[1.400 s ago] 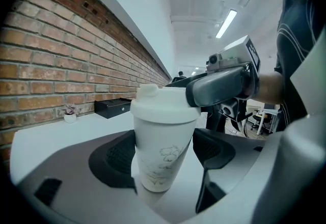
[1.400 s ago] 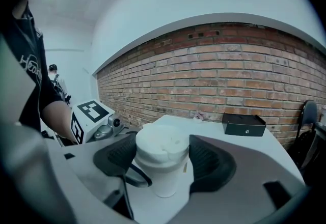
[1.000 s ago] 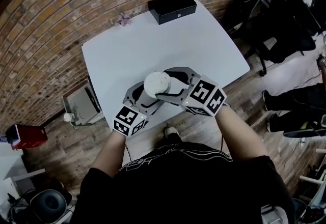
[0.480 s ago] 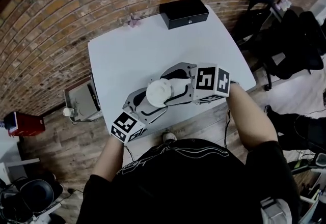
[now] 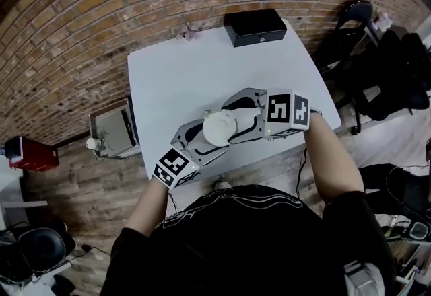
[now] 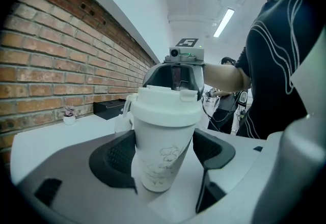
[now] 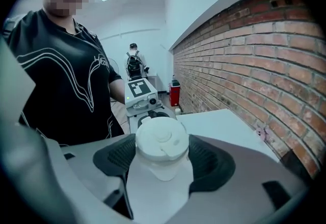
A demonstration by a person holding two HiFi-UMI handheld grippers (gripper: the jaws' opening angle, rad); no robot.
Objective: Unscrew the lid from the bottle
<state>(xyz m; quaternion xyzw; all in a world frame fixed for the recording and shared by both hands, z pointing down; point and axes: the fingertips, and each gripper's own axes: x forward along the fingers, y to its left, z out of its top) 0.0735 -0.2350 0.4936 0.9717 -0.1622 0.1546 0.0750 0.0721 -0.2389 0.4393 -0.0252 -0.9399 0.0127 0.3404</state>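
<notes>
The jaws of the left gripper (image 6: pixel 164 159) clamp the bottle (image 6: pixel 165 139) over the 6 o'clock edge of the surface (image 5: pixel 202 66). The jaws of the right gripper (image 7: pixel 163 161) grip the lid (image 7: pixel 162 139) from 3 o'clock. Hold the body rigid, rotate the lid about the bottle's axis, and avoid tilting.

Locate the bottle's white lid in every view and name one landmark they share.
Head view: lid at the centre, over the table.
Left gripper view: lid at the centre, topping the bottle held in the left gripper.
Right gripper view: lid just below centre, seen from above, clamped in the right gripper.
Shared landmark: brick wall, at top, left and right respectively.
</notes>
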